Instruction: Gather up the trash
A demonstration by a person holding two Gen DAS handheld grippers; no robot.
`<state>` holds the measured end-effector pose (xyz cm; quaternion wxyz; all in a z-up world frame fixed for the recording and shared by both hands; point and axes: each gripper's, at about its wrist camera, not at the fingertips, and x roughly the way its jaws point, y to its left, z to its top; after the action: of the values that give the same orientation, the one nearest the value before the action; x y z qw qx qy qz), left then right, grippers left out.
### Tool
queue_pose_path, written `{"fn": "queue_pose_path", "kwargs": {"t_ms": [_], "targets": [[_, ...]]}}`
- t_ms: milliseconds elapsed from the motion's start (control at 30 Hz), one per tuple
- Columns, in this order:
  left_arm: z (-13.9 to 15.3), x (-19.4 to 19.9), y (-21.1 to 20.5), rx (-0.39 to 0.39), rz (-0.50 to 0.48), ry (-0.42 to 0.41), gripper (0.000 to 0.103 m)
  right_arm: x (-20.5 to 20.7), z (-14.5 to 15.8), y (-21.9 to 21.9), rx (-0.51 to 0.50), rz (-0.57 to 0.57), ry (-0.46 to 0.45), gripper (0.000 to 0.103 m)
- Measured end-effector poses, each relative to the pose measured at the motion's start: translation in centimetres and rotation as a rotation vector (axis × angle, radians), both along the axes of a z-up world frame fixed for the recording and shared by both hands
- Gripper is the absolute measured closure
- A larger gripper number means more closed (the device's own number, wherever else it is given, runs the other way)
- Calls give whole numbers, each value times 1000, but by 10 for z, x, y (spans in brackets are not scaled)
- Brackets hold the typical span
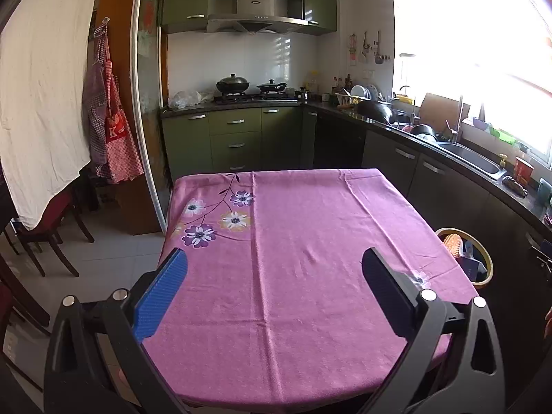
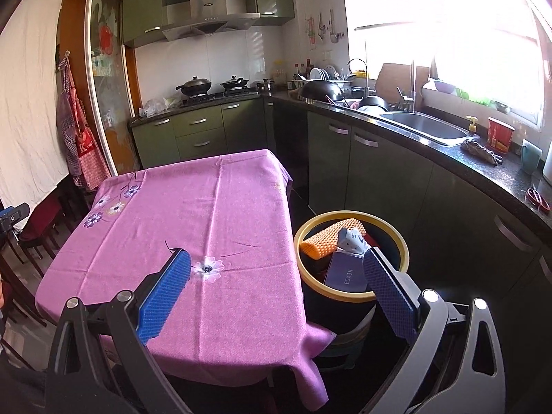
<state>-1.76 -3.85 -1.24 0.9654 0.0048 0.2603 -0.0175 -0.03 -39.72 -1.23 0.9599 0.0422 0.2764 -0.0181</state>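
Home kitchen. Olive-green wall and base cabinets [image 2: 193,134]; stainless steel range hood [image 1: 255,17] above gas hob with two lidded black pans [image 1: 233,84]. Steel sink [image 2: 426,126] under bright window, dish rack with white plates [image 2: 322,74]. Checked aprons [image 1: 110,131] hung beside sliding glass door. Table under pink floral cloth [image 1: 310,241].

A left gripper [image 1: 274,264], jaws wide apart and holding nothing, hangs over a table [image 1: 310,227] covered in a pink flowered cloth. A yellow-rimmed bin [image 1: 487,252] with trash inside stands just beside the table's right edge.
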Motion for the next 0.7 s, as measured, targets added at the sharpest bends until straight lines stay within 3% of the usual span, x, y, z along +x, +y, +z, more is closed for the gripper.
{"fn": "queue_pose_path", "kwargs": {"t_ms": [700], "targets": [[1, 1, -5, -7, -21, 8, 7, 2, 0, 0, 5, 4, 3, 5]]}}
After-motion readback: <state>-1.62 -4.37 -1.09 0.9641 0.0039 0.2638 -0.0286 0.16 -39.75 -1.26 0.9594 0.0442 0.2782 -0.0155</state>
